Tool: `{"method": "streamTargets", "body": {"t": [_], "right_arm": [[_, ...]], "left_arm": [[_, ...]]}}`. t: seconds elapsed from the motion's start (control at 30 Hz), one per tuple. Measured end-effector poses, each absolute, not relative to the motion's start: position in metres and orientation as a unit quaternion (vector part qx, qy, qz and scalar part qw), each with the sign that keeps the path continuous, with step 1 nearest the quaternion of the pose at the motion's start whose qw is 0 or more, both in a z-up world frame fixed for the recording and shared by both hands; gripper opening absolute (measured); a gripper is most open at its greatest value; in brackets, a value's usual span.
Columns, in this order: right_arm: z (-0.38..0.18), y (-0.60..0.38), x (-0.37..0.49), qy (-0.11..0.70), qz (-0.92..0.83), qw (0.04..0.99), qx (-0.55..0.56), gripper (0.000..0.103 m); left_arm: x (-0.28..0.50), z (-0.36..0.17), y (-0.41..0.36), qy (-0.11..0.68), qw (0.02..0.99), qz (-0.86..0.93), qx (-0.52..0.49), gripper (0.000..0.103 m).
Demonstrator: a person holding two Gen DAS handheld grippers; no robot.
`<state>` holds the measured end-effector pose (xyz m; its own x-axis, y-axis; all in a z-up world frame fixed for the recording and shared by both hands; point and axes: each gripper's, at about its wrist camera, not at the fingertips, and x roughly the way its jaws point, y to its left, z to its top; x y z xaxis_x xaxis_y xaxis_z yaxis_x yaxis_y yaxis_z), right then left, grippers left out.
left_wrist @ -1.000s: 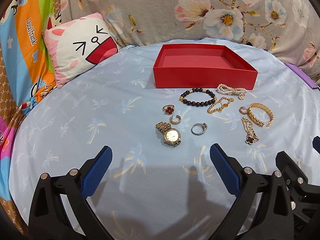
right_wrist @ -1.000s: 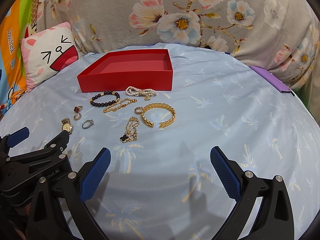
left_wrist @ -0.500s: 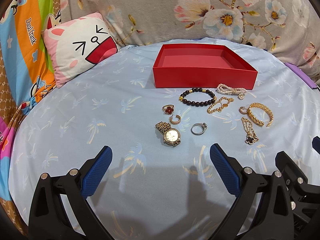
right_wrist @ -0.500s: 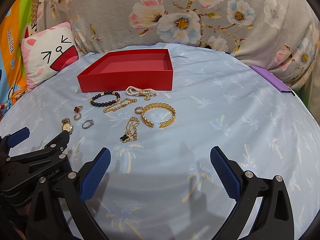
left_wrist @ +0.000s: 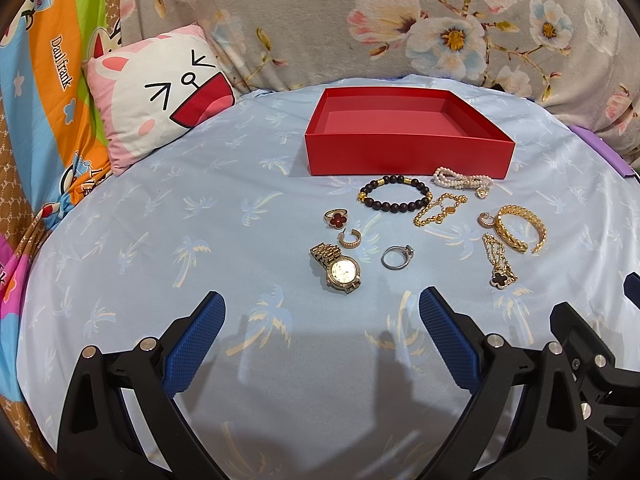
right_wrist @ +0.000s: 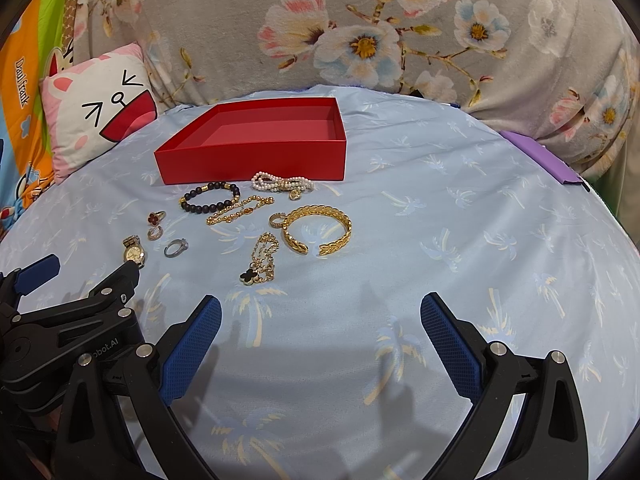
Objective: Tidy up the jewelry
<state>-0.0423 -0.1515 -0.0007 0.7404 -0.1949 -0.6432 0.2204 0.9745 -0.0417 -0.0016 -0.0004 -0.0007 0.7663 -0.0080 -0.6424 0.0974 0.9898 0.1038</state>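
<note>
Pale blue palm-print bed sheet [left_wrist: 168,216] under scattered jewelry, red box [left_wrist: 404,152] at the far side, still empty.

Left claw [left_wrist: 322,334] spread wide, holding nothing; right claw [right_wrist: 320,334] likewise agape and empty. Straight ahead of left claw, nearest: gold watch [left_wrist: 340,270], metal-link band running away up-left. Ahead-left of right claw: gold clover chain [right_wrist: 262,260], limp, lengthwise toward the box; rigid braided gold cuff [right_wrist: 318,228] just beyond. Further out: silver ring [left_wrist: 395,257], dark bead bracelet [left_wrist: 394,198], pearl strand [right_wrist: 282,182] beside the box wall.

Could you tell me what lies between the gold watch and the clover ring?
A small gold hoop earring lies between the watch and the ring, seen in the left wrist view.
</note>
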Motion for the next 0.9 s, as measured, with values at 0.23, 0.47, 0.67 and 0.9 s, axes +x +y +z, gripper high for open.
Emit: {"method": "streamTargets", "body": {"t": [0.23, 0.47, 0.67, 0.9], "right_arm": [[-0.001, -0.152, -0.042, 0.344, -0.112, 0.932, 0.019, 0.098], [-0.002, -0.153, -0.042, 0.349, -0.111, 0.93, 0.022, 0.098], [-0.006, -0.159, -0.036, 0.359, -0.107, 0.927, 0.028, 0.098], [-0.003, -0.173, -0.006, 0.37, -0.103, 0.923, 0.035, 0.09]], "left_arm": [[-0.002, -0.001, 0.0, 0.34, 0.938, -0.028, 0.065, 0.095], [-0.002, 0.0, 0.0, 0.34, 0.938, -0.029, 0.063, 0.095], [0.0, 0.001, 0.005, 0.342, 0.938, -0.044, 0.029, 0.096], [0.012, 0.0, 0.035, 0.354, 0.935, -0.033, 0.007, 0.096]]}}
